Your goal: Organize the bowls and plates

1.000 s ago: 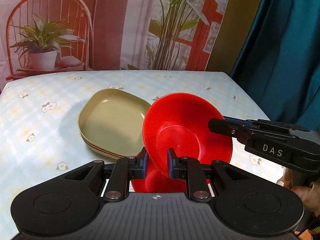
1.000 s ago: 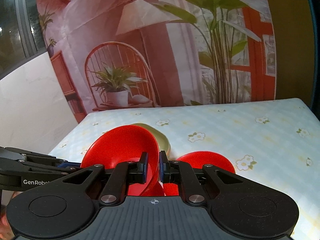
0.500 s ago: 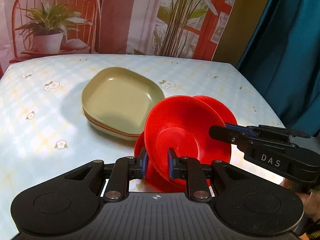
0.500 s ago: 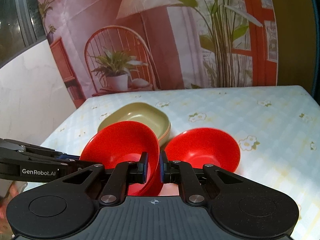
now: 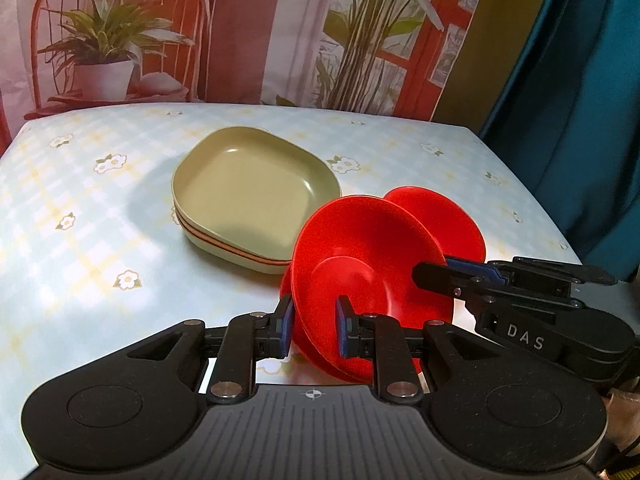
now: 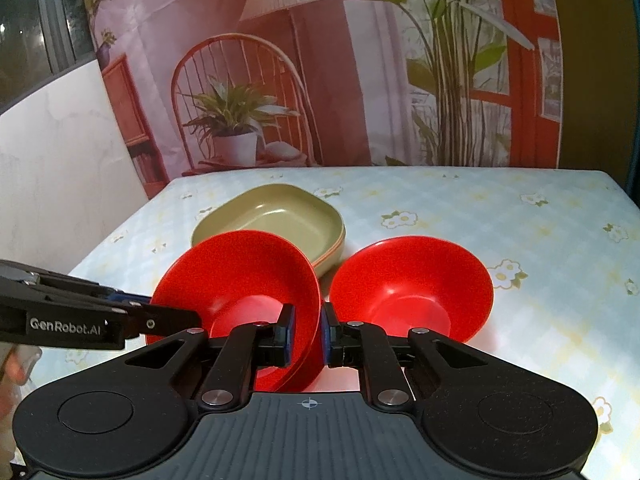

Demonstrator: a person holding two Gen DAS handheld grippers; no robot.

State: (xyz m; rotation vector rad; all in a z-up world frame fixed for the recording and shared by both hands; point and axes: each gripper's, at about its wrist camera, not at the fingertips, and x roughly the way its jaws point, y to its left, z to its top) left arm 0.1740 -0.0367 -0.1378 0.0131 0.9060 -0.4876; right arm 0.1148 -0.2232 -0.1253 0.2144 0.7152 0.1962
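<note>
Both grippers hold one red bowl, lifted and tilted above the table. My left gripper is shut on its near-left rim. My right gripper is shut on its right rim; the bowl shows in the right wrist view. The right gripper's fingers reach the bowl from the right in the left wrist view. A second red bowl sits on the table to the right, partly hidden behind the held one in the left wrist view. A stack of olive square plates sits behind, also in the right wrist view.
The table has a pale floral cloth. Its right edge borders a teal curtain. A printed backdrop hangs behind the far edge. A white wall stands to the left.
The held red bowl has come up and back toward me with both grippers. The second red bowl and the plate stack now show more fully behind it.
</note>
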